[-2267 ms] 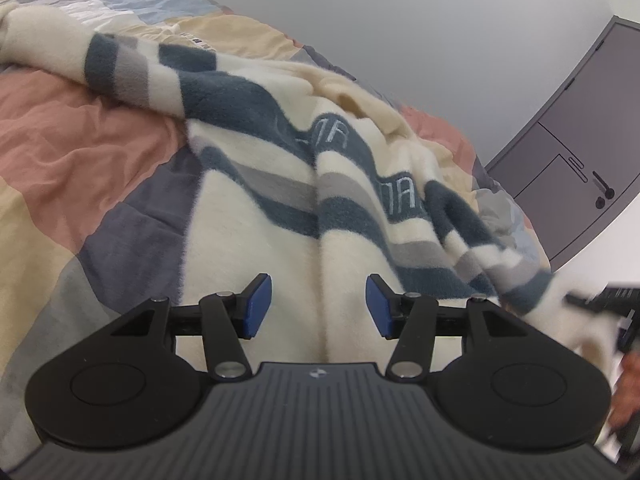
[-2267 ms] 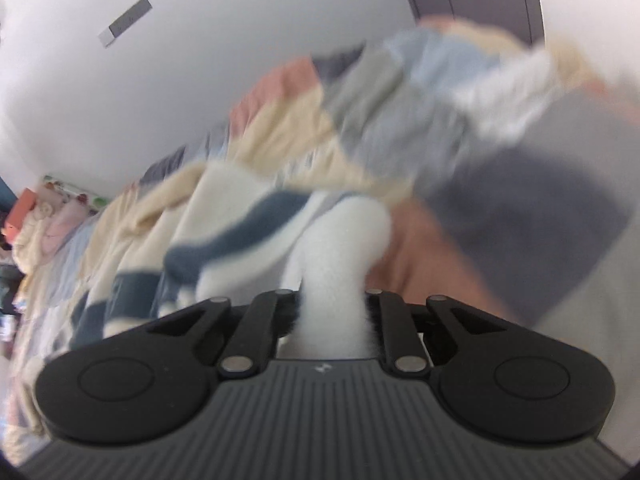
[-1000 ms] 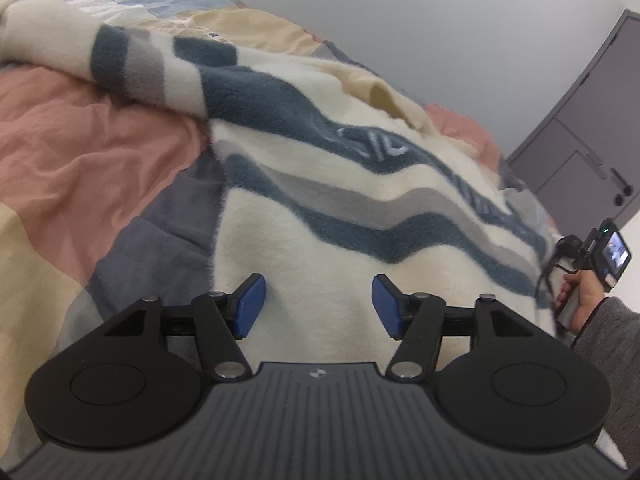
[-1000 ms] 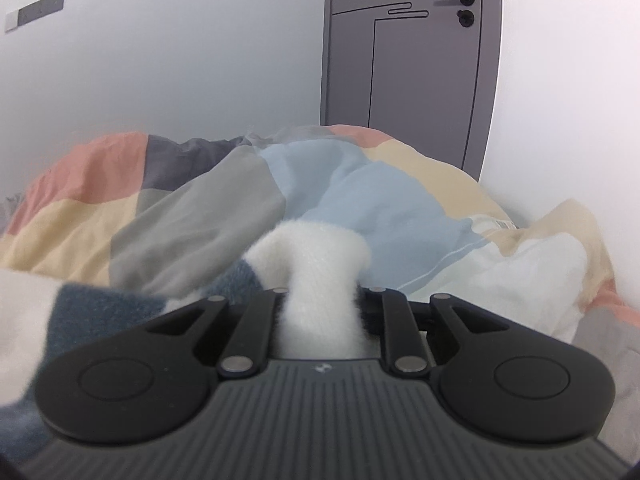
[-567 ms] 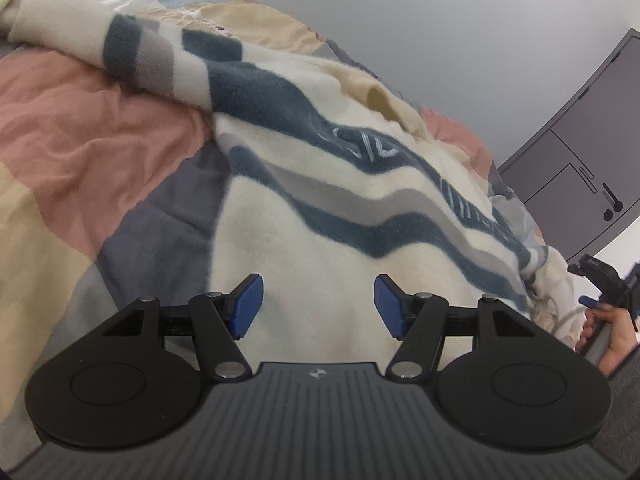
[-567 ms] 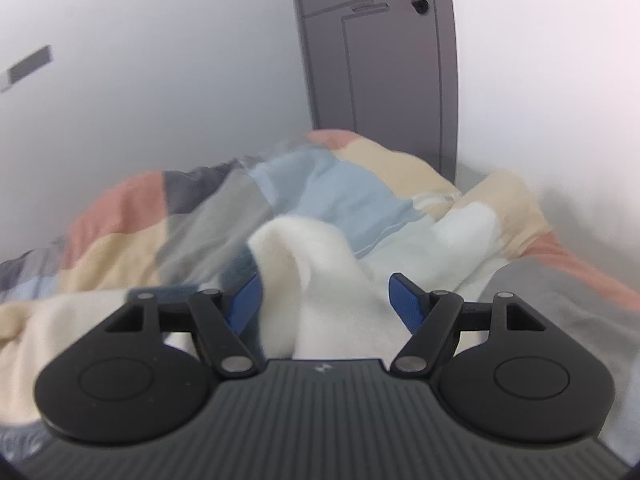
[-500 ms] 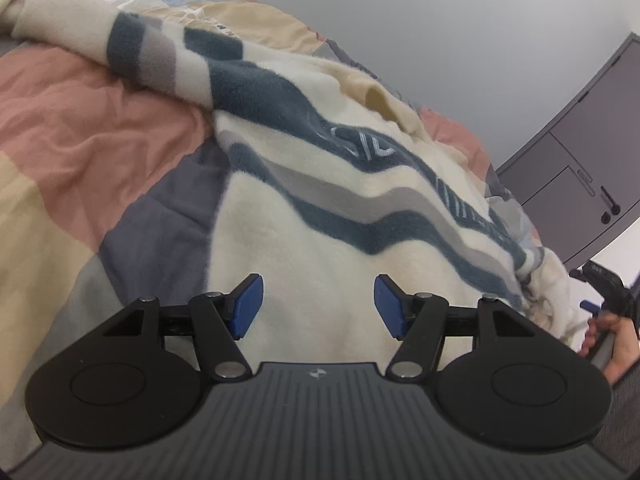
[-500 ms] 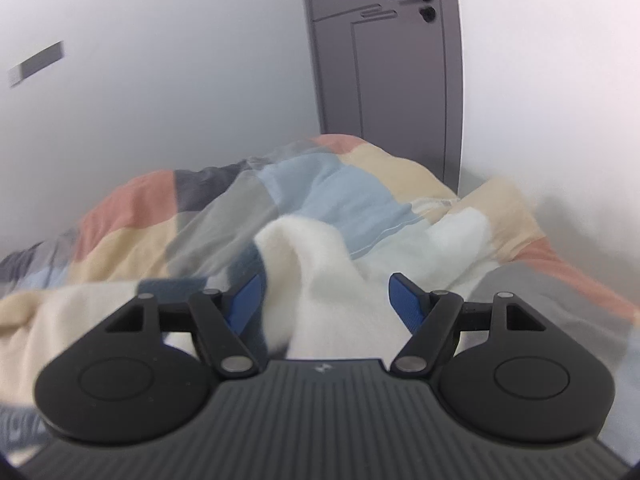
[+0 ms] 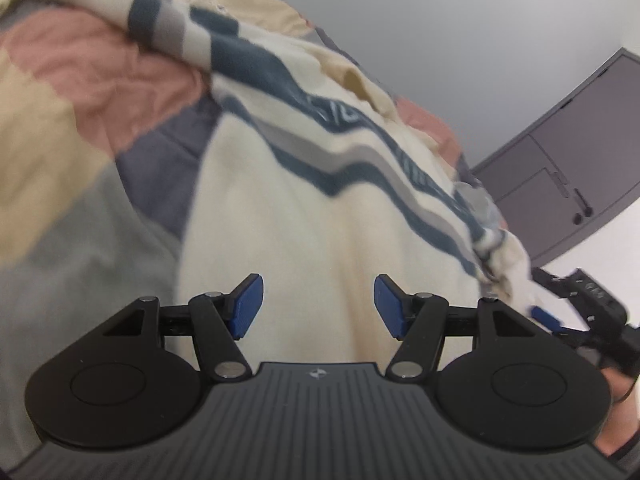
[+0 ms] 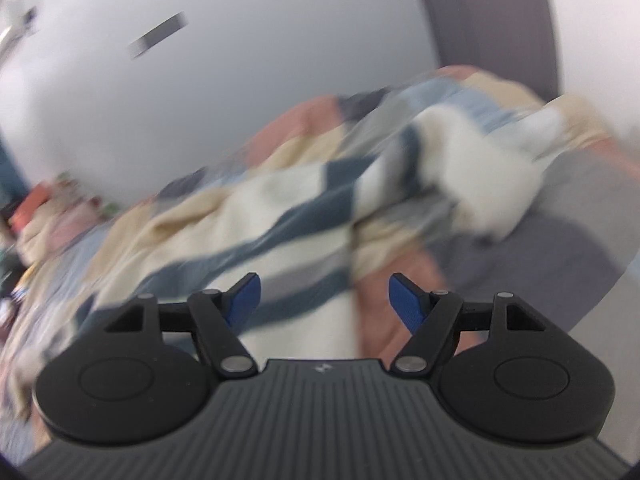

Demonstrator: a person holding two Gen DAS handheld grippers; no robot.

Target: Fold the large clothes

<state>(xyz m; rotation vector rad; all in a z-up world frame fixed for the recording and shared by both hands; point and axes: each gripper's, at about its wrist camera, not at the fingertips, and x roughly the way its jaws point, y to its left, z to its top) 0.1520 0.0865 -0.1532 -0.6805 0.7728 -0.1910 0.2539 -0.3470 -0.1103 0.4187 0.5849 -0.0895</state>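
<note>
Garment (image 9: 312, 208), cream fleece with navy and grey stripes, lies spread over a patchwork quilt (image 9: 72, 128) on the bed, running from 6 o'clock up to 11 o'clock in the left wrist view. Left gripper (image 9: 318, 306) hovers over its plain cream part, jaws spread, nothing between them. Right gripper (image 10: 324, 300) likewise stands spread and empty above the striped edge; this view is blurred. A white sleeve end (image 10: 480, 184) lies at 2 o'clock. Grey door (image 9: 560, 176) stands at 3 o'clock.
</note>
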